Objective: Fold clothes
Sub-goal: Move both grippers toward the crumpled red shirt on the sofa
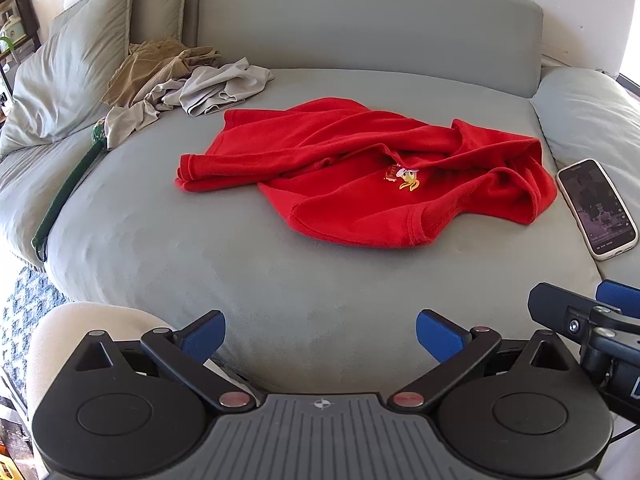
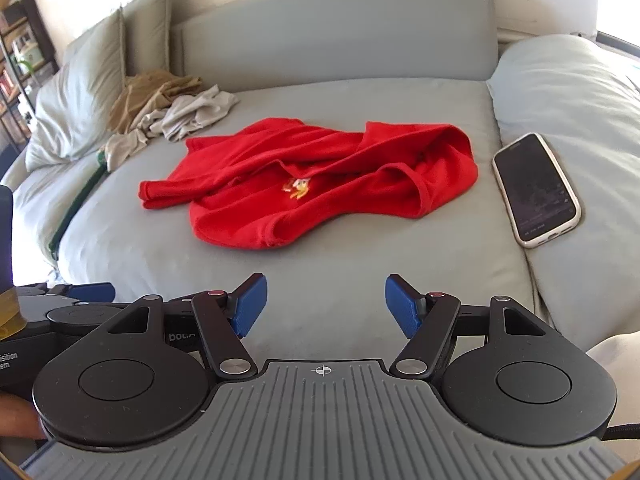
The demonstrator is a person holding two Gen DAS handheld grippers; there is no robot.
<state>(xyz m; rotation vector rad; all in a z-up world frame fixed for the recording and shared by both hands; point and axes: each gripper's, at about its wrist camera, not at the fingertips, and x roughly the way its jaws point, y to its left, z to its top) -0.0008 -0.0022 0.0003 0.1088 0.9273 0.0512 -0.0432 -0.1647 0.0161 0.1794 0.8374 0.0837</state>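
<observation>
On the gray sofa [image 1: 160, 240] lies one red shirt [image 1: 360, 168], all crumpled and not folded yet. Both the left gripper [image 1: 320, 336] and right gripper [image 2: 324, 304] hover near it with fingers spread, holding nothing. Two more crumpled clothes [image 1: 176, 80] wait behind. One phone [image 1: 596, 208] lies beside the shirt.

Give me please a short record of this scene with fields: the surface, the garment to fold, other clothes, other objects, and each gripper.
surface: grey cushioned sofa seat
garment to fold: crumpled red T-shirt with small yellow print, lying mid-seat, unfolded
other clothes: heap of tan and pale grey clothes, back left
other objects: smartphone in white case, right of the shirt, screen up
left gripper: open, empty, short of the shirt
right gripper: open, empty
</observation>
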